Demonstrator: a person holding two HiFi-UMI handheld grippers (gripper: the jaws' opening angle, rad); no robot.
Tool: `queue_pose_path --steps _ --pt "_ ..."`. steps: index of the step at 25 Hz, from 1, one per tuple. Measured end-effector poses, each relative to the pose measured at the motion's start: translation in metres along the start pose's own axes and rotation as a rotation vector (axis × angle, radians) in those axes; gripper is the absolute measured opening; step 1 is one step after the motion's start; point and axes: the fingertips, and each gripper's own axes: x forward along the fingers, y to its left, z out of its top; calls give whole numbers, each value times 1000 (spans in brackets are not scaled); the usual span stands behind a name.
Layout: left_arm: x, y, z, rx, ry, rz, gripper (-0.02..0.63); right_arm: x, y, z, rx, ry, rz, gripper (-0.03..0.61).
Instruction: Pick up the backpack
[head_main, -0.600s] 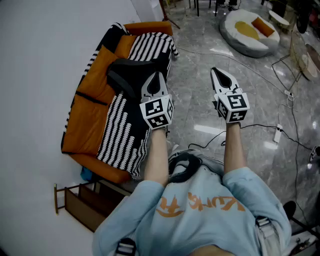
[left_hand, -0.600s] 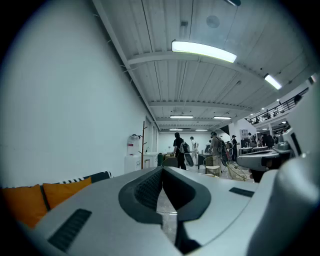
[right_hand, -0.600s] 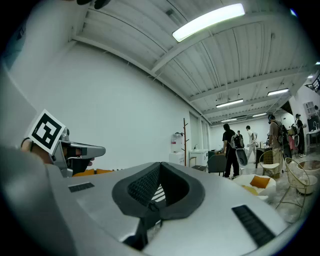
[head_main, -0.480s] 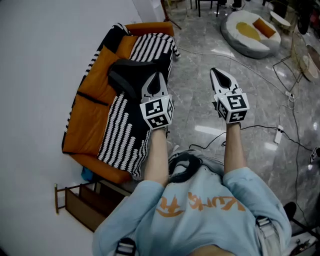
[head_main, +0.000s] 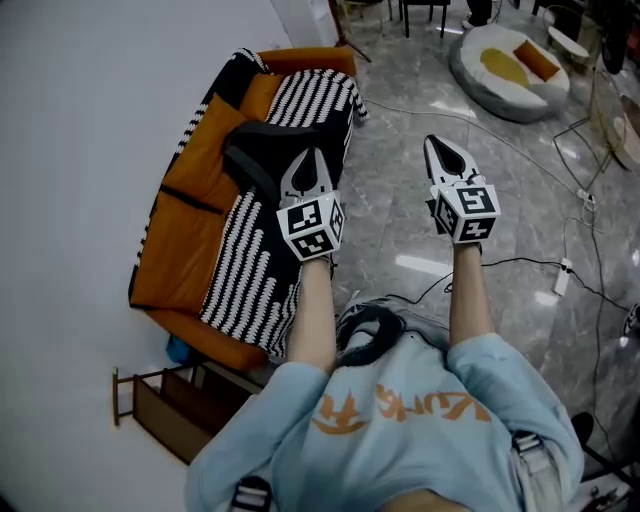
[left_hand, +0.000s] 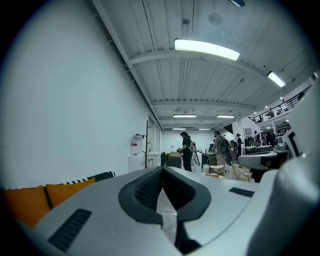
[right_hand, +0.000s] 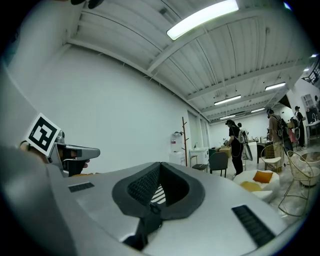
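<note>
One big orange sofa (head_main: 175, 240) sits along the wall with a striped blanket (head_main: 250, 270) over it, and the black backpack (head_main: 258, 150) lies on top of that toward the far end. It looks like soft, floppy fabric and probably isn't heavy, so I'd grab a strap or top handle rather than pinch the body, though I can't spot either from here. The left claw (head_main: 309, 158) and right claw (head_main: 438, 148) are both closed on nothing, held level, with the left one nearest the bag.

Bright, evenly lit hall, sharp pictures.
Ceiling strip lights (left_hand: 206, 48) glow overhead; the glossy floor (head_main: 420, 263) shows white glare; gripper views bulge, corners black.
</note>
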Motion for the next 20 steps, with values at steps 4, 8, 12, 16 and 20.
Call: queue_pose_path --steps 4,8,12,16,20 --pt "4 6 -3 3 6 10 20 9 0 -8 10 18 9 -3" --pt "11 26 -12 -6 19 28 20 29 6 -15 12 31 20 -2" --pt "29 47 -22 -41 26 50 20 52 9 -18 -4 42 33 -2" --pt "66 58 -28 -45 27 31 20 89 -4 -24 5 49 16 -2" --pt "102 87 -31 -63 40 47 20 139 -7 -21 27 52 20 -2"
